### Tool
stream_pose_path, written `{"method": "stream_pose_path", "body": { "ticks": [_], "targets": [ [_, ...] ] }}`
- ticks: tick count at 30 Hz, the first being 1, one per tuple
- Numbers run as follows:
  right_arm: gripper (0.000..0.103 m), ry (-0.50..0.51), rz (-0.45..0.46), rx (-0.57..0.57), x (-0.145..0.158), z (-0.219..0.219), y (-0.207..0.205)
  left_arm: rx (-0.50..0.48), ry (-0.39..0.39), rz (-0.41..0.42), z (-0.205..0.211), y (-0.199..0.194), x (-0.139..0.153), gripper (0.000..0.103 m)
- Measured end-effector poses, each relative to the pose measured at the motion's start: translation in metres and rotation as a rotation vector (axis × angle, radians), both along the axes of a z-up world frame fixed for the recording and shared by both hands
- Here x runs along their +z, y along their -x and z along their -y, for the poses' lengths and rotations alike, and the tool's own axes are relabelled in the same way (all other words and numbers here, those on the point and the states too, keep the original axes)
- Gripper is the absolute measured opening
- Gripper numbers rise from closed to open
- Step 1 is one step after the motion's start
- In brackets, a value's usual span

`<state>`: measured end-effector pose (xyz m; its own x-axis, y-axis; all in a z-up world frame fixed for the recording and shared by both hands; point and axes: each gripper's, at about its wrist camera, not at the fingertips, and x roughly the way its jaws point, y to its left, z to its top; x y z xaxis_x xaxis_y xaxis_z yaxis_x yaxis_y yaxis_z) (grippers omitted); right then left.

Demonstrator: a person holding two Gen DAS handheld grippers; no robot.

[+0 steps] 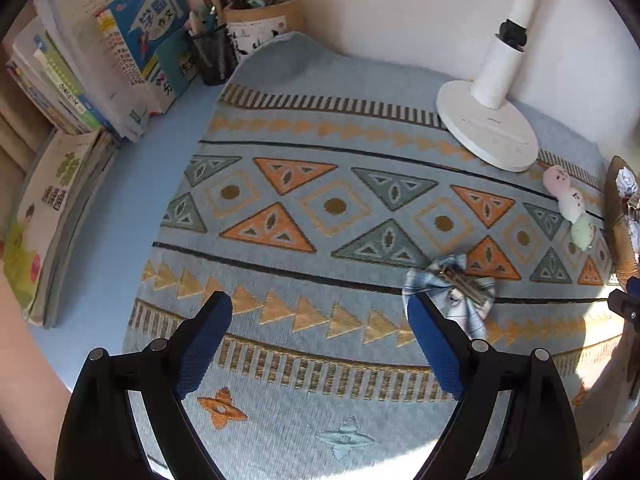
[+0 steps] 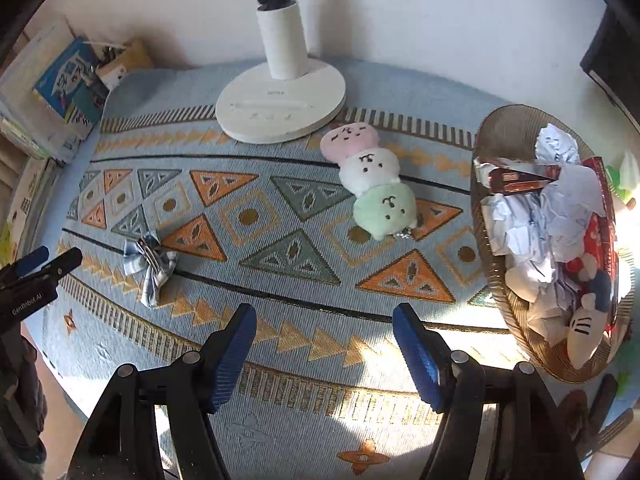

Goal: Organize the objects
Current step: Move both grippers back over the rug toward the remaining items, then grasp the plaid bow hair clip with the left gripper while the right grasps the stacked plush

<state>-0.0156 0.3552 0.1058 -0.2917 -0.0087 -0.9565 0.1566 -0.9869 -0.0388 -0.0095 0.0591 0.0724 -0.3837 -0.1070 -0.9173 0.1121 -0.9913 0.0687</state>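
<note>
My mat (image 2: 280, 280) spreads across the worktop; the basket (image 2: 492, 280) at the right edge already collects paper and toys. The plush (image 2: 372, 184), centre, and the bow (image 1: 452, 292), lower right, lie loose, so I hold both hand-held grippers (image 1: 320, 320) (image 2: 324, 328) spread wide and empty, ready to fetch them

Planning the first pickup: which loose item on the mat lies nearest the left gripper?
The plaid bow hair clip, just beyond the open left gripper, beside its right finger. The three-ball plush lies farther off, near the lamp base.
</note>
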Motion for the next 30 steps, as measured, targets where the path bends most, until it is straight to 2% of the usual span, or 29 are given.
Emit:
{"method": "stream_pose_path", "body": {
  "ticks": [3,7,9,11,14,15,16,18,30],
  "targets": [
    [0.069,-0.035,0.038,0.022,-0.028,0.009,0.005,0.073,0.048,0.032,0.018,-0.003,-0.029,0.089],
    [0.069,-0.022,0.076,0.042,-0.054,0.006,0.011,0.153,-0.047,0.087,0.031,-0.008,-0.056,0.090],
    [0.069,-0.028,0.079,0.043,-0.061,0.003,0.009,0.185,-0.073,0.049,0.035,-0.015,-0.059,0.093],
    [0.070,-0.036,0.064,0.047,-0.063,0.000,0.006,0.216,-0.083,0.046,0.040,-0.018,-0.064,0.103],
    [0.075,-0.045,0.062,0.066,-0.066,0.000,0.004,0.222,-0.076,0.024,0.040,-0.021,-0.064,0.103],
    [0.081,-0.042,0.065,0.068,-0.068,0.000,0.004,0.230,-0.079,0.018,0.040,-0.022,-0.065,0.103],
    [0.092,-0.044,0.070,0.069,-0.071,0.000,0.003,0.235,-0.074,0.010,0.039,-0.023,-0.065,0.103],
    [0.103,-0.061,0.082,0.085,-0.078,0.004,0.001,0.258,-0.067,-0.019,0.038,-0.026,-0.066,0.103],
    [0.103,-0.061,0.016,0.108,-0.084,-0.010,-0.005,0.320,-0.044,-0.086,0.037,-0.031,-0.063,0.103]
  ]
}}
